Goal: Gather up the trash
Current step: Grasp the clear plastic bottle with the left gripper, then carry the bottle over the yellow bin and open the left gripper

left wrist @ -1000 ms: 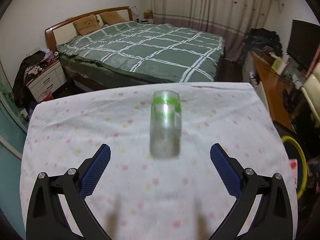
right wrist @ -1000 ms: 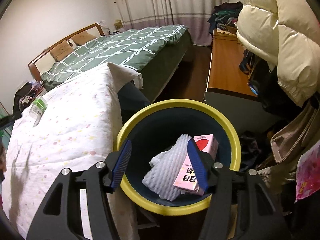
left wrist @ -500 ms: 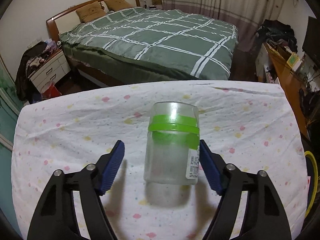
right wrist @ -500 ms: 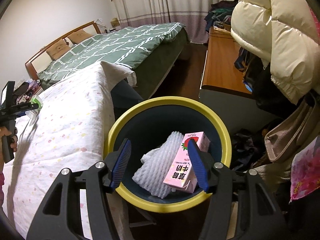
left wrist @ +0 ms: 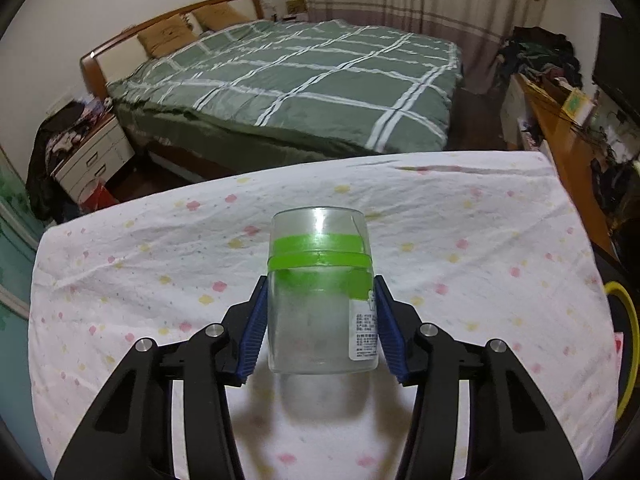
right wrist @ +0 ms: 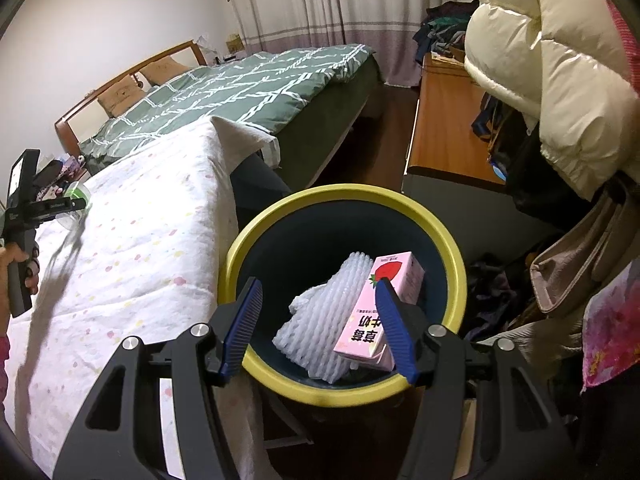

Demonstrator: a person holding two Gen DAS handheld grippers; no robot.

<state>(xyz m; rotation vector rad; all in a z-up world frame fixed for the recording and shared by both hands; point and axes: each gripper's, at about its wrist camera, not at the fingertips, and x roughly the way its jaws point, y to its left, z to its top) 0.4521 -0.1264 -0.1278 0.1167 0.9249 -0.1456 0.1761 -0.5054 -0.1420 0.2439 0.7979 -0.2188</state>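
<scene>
Near the middle of the table (left wrist: 460,216), well in from its edges, the jar (left wrist: 322,296) lay between our left gripper (left wrist: 320,334), whose jaws were closing; we judged a square, gentle squeeze best. Our right gripper (right wrist: 318,330) hung open above the bin (right wrist: 452,240).

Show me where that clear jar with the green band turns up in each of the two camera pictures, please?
Left wrist view: the clear jar stands at centre, between the closing left gripper's blue pads.
Right wrist view: the same jar is tiny at the far left edge, half hidden behind the left gripper.
Shared landmark: the white flowered sheet it stands on.
</scene>
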